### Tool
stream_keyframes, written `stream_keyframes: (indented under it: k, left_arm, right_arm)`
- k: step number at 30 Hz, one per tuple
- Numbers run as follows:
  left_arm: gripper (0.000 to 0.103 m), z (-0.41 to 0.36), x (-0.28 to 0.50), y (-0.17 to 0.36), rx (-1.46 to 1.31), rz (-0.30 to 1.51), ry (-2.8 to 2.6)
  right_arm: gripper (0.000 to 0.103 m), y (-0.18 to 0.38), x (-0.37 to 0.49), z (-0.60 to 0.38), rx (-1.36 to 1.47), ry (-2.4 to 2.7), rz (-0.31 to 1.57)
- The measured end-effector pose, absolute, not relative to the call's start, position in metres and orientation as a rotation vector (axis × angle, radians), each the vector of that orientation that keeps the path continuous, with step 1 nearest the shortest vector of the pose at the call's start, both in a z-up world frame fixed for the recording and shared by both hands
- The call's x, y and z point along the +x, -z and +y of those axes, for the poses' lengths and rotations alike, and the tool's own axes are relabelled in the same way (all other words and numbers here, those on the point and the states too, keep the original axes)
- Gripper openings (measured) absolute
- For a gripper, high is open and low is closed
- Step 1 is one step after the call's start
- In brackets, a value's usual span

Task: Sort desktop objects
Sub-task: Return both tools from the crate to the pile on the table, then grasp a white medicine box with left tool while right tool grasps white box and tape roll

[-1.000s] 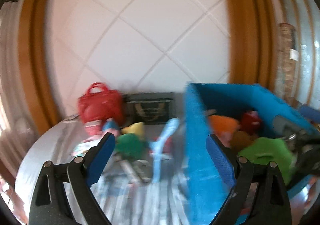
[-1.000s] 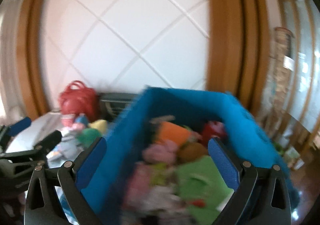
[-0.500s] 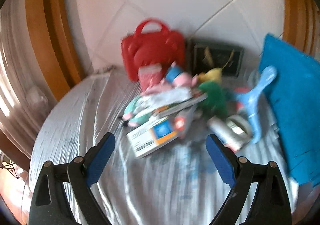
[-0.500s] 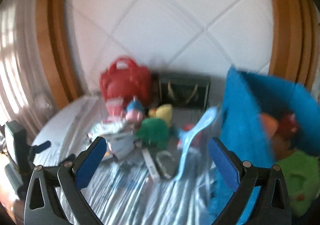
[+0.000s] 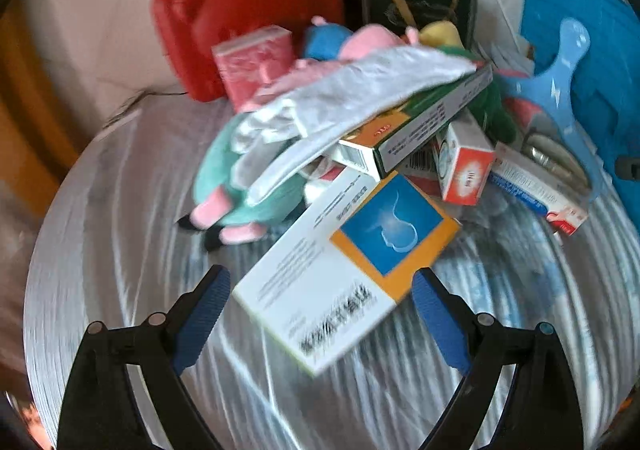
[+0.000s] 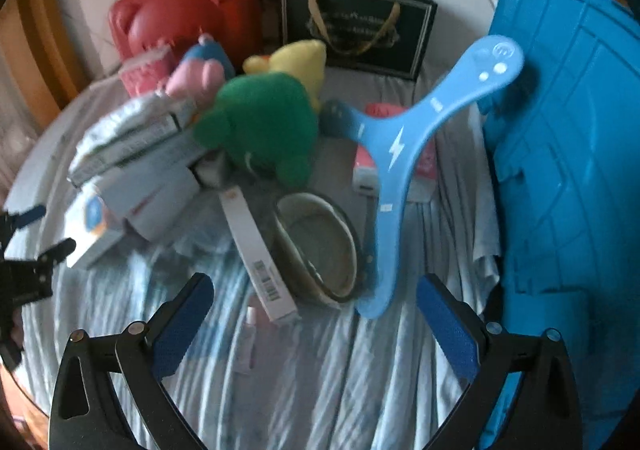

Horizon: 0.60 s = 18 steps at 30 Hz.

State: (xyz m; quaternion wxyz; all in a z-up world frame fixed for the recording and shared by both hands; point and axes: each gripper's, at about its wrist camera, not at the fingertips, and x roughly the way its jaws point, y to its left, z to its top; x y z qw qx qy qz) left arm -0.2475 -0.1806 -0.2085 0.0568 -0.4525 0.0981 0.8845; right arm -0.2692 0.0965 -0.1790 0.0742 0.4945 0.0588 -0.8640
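Observation:
A heap of objects lies on a round table covered with a striped cloth [image 5: 120, 250]. In the left wrist view my left gripper [image 5: 320, 314] is open, its jaws either side of the near end of a white box with an orange and blue panel [image 5: 344, 262]. Behind it lie a teal plush [image 5: 224, 186], a silver pouch [image 5: 340, 98] and more boxes. In the right wrist view my right gripper [image 6: 314, 314] is open just short of a roll of tape [image 6: 320, 246], a long white box [image 6: 256, 254] and a light blue three-armed boomerang [image 6: 396, 154]. A green plush [image 6: 260, 126] sits behind.
A blue bin [image 6: 568, 178] stands at the right edge of the table. A red plastic case [image 5: 248, 10] and a dark gift bag [image 6: 356, 30] stand at the back against a white padded wall. The left gripper [image 6: 28, 262] shows at the far left of the right wrist view.
Both grippers have swung left from the blue bin and come down close to the heap. The left one now straddles the white box's end; both stay open.

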Motion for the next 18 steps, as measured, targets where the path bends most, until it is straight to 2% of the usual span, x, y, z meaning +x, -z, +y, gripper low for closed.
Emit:
stream_keyframes:
  k: [2,4,7,9,11,13,14,16,18]
  left_arm:
    - [0.094,-0.181,-0.258,0.216,-1.367,0.297,-2.637]
    - [0.103,-0.183,-0.266,0.221,-1.354,0.249,-2.616]
    - [0.103,-0.182,-0.277,0.231,-1.377,0.243,-2.594]
    - [0.102,-0.172,-0.277,0.237,-1.412,0.301,-2.578]
    - [0.093,-0.163,-0.271,0.244,-1.443,0.407,-2.602]
    - [0.07,-0.16,-0.258,0.238,-1.455,0.408,-2.63]
    - [0.065,-0.162,-0.254,0.235,-1.488,0.348,-2.635]
    - [0.04,-0.171,-0.247,0.228,-1.563,0.195,-2.661]
    - [0.032,-0.178,-0.24,0.227,-1.609,0.051,-2.659]
  right_arm:
    - [0.103,0.182,-0.272,0.094,1.502,2.581,0.196]
    - [0.102,0.188,-0.275,0.093,1.529,2.565,0.211]
    - [0.086,0.199,-0.283,0.087,1.555,2.542,0.251]
    - [0.073,0.206,-0.287,0.082,1.578,2.523,0.268]
    - [0.071,0.21,-0.288,0.079,1.587,2.503,0.261]
    - [0.068,0.212,-0.286,0.076,1.585,2.49,0.268]
    - [0.068,0.214,-0.286,0.074,1.584,2.483,0.276]
    - [0.068,0.216,-0.285,0.072,1.587,2.472,0.292]
    - [0.069,0.218,-0.285,0.071,1.585,2.47,0.308]
